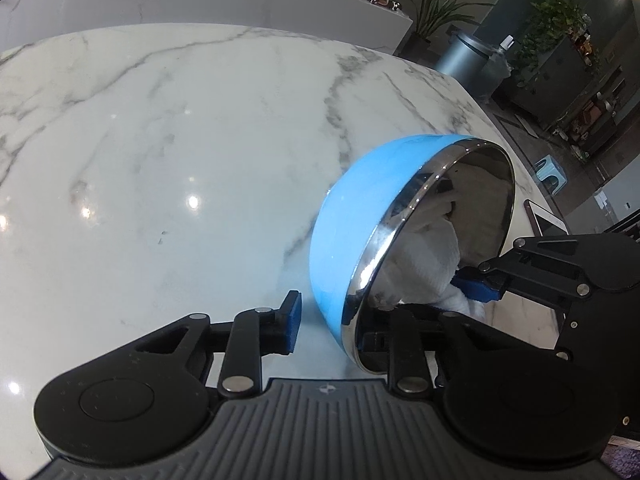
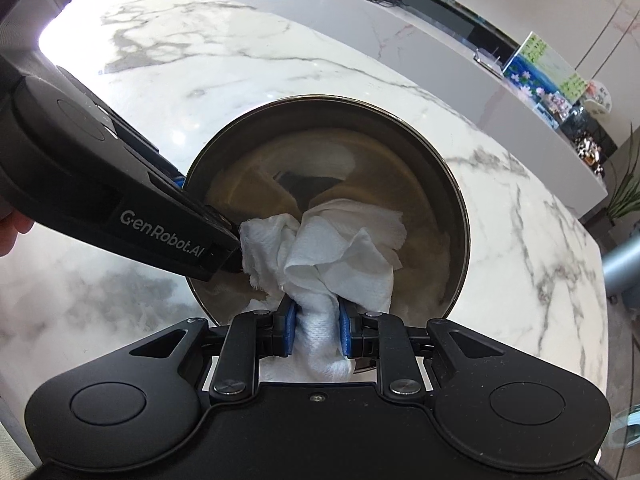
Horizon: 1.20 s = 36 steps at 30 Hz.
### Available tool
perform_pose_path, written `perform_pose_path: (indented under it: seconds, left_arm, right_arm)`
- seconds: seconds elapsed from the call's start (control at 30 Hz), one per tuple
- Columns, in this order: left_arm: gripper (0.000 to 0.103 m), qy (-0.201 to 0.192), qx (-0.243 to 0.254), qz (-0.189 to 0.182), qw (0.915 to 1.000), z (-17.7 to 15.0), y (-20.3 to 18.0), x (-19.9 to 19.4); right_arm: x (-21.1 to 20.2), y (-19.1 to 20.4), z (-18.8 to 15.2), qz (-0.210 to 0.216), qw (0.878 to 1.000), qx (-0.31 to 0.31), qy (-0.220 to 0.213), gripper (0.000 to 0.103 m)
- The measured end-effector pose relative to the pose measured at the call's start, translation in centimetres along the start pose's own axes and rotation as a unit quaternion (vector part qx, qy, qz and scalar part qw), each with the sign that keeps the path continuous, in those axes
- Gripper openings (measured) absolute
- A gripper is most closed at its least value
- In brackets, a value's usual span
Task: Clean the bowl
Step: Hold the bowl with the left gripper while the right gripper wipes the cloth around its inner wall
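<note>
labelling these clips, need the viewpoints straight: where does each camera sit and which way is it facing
Left wrist: sits on the left gripper, looking down along its jaws at the rim of the tilted blue bowl on the marble table; the right gripper reaches in from the right.
Right wrist: sits on the right gripper, looking down into the bowl's steel inside; its jaws pinch a white paper towel; the left gripper enters from the left.
Shared: bowl, towel, table, each other's gripper.

Left claw [image 1: 326, 326] grips tilted blue bowl's [image 1: 360, 216] rim over marble table [image 1: 160, 140].
</note>
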State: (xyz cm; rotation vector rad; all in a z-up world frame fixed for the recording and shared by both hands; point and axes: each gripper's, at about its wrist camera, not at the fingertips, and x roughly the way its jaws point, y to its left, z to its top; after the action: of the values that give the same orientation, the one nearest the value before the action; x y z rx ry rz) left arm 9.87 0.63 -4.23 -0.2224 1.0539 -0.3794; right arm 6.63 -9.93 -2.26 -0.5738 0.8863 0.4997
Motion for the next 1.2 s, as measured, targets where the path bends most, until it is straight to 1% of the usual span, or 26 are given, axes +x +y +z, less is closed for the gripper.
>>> perform_pose_path:
  seconds: [0.07,0.13,0.3,0.37,0.57,0.6,0.7,0.73,0.77,0.87,0.93,1.03,1.13,1.2]
  left_arm:
    - [0.015,0.002,0.011,0.005,0.9999,0.0,-0.3,-0.2]
    - [0.015,0.008,0.023,0.021,0.9995,0.1,-0.6,-0.7]
    - [0.014,0.023,0.043,0.048,0.9976,0.0,-0.5,-1.8]
    - [0.014,0.027,0.043,0.051,0.9974,-0.1,-0.3,-2.0]
    - [0.015,0.03,0.044,0.052,0.9972,-0.1,-0.2,-2.0]
    - [0.015,0.031,0.044,0.052,0.9972,-0.1,-0.2,-2.0]
    - [0.015,0.031,0.047,0.054,0.997,0.0,-0.3,-2.0]
    - [0.015,0.031,0.048,0.055,0.9969,0.1,-0.3,-2.0]
    - [0.015,0.032,0.048,0.055,0.9968,0.0,-0.3,-2.0]
    - [0.015,0.032,0.047,0.054,0.9969,0.0,-0.3,-2.0]
    - [0.015,0.029,0.047,0.054,0.997,0.0,-0.3,-2.1]
    - [0.016,0.025,0.044,0.053,0.9973,0.0,-0.2,-2.0]
    - [0.024,0.017,0.036,0.051,0.9979,-0.1,-0.1,-2.0]
    - [0.026,0.006,0.022,0.042,0.9988,-0.1,0.2,-2.1]
  right_arm:
    - [0.0,-0.1,0.0,0.012,1.0,0.014,0.0,0.019]
    - [0.1,-0.3,0.1,0.026,0.999,0.029,0.001,0.019]
    - [-0.2,-0.6,0.4,0.074,0.994,0.074,0.006,0.019]
    - [-0.2,-0.1,0.7,0.077,0.995,0.067,0.006,0.019]
    - [-0.5,1.8,0.8,0.045,0.999,0.015,0.006,0.019]
    - [-0.4,2.0,0.9,0.035,0.999,0.001,0.005,0.019]
    - [-0.6,3.3,0.6,-0.016,0.998,-0.059,0.001,0.019]
    - [-0.6,4.0,0.4,-0.041,0.995,-0.091,-0.002,0.019]
    - [-0.7,4.8,0.2,-0.069,0.989,-0.128,-0.006,0.019]
    - [-0.3,6.8,-0.7,-0.121,0.971,-0.208,-0.011,0.019]
    - [-0.3,7.0,-0.8,-0.125,0.97,-0.21,-0.012,0.019]
    - [-0.3,6.4,-0.4,-0.111,0.976,-0.187,-0.01,0.02]
    - [-0.3,5.7,-0.1,-0.097,0.981,-0.167,-0.005,0.02]
    - [-0.2,5.2,0.0,-0.087,0.985,-0.148,-0.003,0.02]
